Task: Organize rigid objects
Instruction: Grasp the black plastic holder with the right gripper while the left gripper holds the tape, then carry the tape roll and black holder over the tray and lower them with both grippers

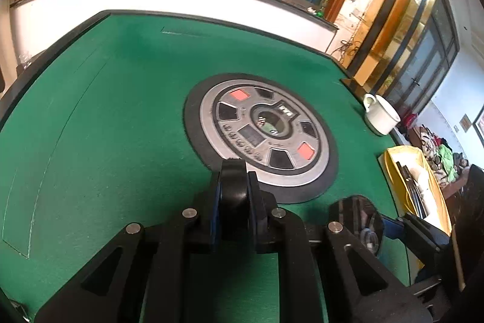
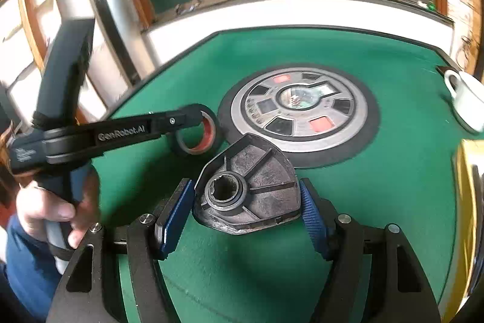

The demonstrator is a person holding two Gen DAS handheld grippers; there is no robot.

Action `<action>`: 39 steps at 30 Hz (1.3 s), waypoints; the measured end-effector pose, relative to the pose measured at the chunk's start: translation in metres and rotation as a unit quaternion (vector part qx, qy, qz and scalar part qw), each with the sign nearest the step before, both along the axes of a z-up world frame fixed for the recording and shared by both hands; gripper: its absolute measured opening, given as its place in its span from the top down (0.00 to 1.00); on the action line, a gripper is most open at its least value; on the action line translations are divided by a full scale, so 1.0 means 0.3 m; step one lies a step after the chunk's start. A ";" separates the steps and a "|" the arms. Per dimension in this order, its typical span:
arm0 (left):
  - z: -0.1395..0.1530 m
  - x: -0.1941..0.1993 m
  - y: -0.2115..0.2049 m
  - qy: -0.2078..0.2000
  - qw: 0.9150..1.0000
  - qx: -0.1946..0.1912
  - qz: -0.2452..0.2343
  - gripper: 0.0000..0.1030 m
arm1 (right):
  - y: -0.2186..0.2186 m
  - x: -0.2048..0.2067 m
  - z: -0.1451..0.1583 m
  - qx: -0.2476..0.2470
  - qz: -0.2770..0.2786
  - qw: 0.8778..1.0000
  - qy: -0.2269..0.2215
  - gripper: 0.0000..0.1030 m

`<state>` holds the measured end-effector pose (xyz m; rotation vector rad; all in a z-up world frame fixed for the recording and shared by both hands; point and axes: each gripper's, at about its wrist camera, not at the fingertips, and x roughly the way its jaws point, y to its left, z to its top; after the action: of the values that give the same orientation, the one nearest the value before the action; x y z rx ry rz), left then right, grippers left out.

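Note:
My left gripper (image 1: 234, 171) is shut on a black tape roll (image 1: 233, 196), seen edge-on between the pads. In the right wrist view the same gripper (image 2: 193, 117) reaches in from the left, holding the tape roll (image 2: 196, 132) just above the green felt. My right gripper (image 2: 246, 202) is shut on a dark fan-shaped plastic part (image 2: 257, 186) with a round hub and ribs. That part (image 1: 360, 220) also shows at the lower right of the left wrist view.
A green felt table (image 1: 121, 126) has a round silver control disc (image 1: 263, 138) in its middle. A white cup (image 1: 381, 114) stands at the right edge. A yellow box (image 1: 414, 186) with items sits at the near right. Windows line the far wall.

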<state>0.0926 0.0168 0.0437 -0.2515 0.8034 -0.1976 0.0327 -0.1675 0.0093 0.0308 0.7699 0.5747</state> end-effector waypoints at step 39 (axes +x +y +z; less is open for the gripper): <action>0.193 -0.274 -0.634 -0.055 0.985 -0.001 -0.165 0.88 | -0.682 -0.264 0.114 0.084 -0.171 0.980 -0.054 0.38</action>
<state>0.0104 -0.1734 0.1015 -0.1064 0.7315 -0.5209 -0.0463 -0.3721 0.0434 0.2805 0.5913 0.3092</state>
